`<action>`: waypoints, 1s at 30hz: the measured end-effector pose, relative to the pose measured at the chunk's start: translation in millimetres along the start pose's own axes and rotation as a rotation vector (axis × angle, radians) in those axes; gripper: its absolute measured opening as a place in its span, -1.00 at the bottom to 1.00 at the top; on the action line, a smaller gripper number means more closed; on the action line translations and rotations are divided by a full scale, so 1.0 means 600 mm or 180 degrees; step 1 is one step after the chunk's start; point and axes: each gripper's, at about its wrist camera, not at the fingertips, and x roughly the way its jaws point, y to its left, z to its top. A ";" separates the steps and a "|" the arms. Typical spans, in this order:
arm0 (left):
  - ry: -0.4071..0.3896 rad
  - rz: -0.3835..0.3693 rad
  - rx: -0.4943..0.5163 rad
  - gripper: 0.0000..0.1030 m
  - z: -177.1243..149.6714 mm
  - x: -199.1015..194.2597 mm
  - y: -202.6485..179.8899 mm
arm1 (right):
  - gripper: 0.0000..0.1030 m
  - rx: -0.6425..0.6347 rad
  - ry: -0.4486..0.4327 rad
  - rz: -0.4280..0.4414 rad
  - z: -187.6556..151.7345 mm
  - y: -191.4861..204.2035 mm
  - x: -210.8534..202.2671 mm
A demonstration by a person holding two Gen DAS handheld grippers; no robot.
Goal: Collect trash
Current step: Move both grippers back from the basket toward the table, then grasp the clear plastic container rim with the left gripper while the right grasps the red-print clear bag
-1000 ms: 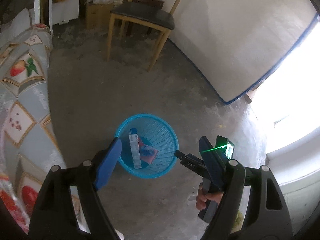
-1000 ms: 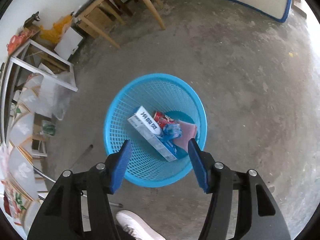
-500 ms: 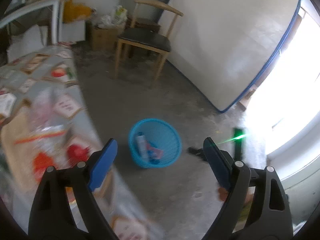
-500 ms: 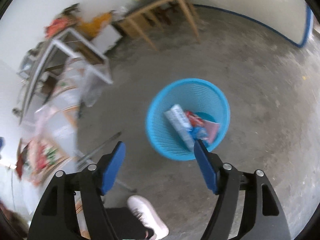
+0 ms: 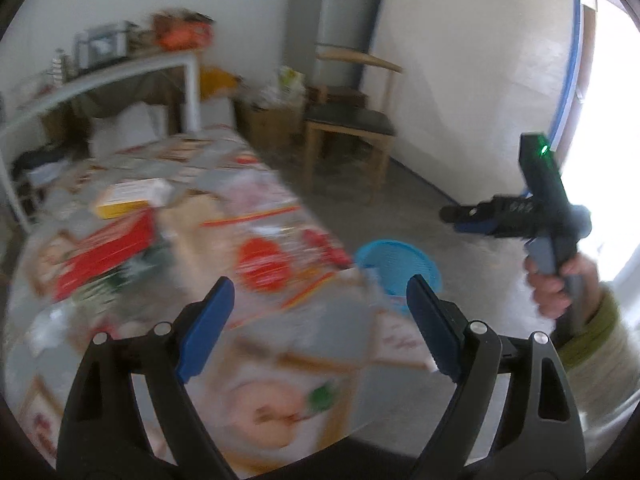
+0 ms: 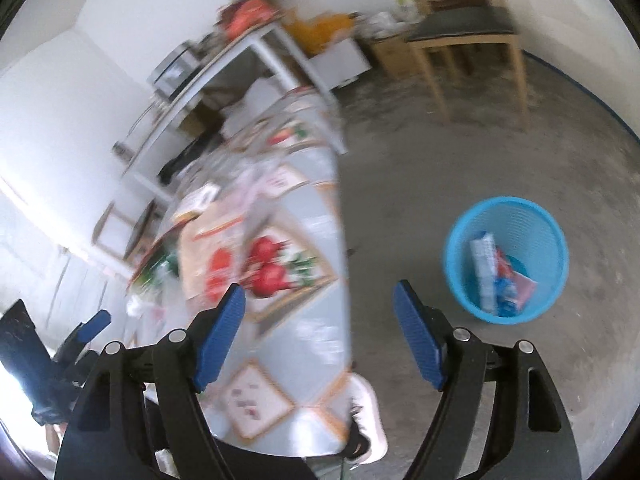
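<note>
A blue mesh bin [image 6: 508,258] stands on the concrete floor right of the table and holds a white-blue box and wrappers; its rim [image 5: 394,258] shows past the table edge. My left gripper [image 5: 320,324] is open and empty above the table's near end. My right gripper [image 6: 320,332] is open and empty over the table corner, left of the bin; it also shows in the left wrist view [image 5: 480,220]. On the table lie blurred trash: a red box [image 5: 104,252], a yellow-white box [image 5: 128,196] and clear wrappers [image 5: 276,240].
The table [image 6: 304,344] has a fruit-pattern cloth. A wooden chair [image 5: 352,132] stands by the far wall beside cardboard boxes. A white metal rack [image 6: 256,64] with clutter is behind the table. A white shoe [image 6: 366,420] is on the floor below.
Both grippers swung up and left, away from the bin toward the table. The bin went from centre to the right side of the views. Both stayed open and empty.
</note>
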 end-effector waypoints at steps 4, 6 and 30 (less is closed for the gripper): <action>-0.0148 0.0276 -0.0529 0.63 -0.031 -0.025 0.080 | 0.44 -0.0234 0.0164 0.0157 -0.001 0.080 0.039; -0.0137 0.0384 -0.0918 0.62 -0.042 -0.019 0.127 | 0.44 -0.0367 0.0258 0.0214 -0.005 0.122 0.066; 0.0534 0.0099 -0.2170 -0.83 -0.126 0.075 0.264 | 0.44 -0.0118 0.0530 -0.0061 0.017 0.143 0.191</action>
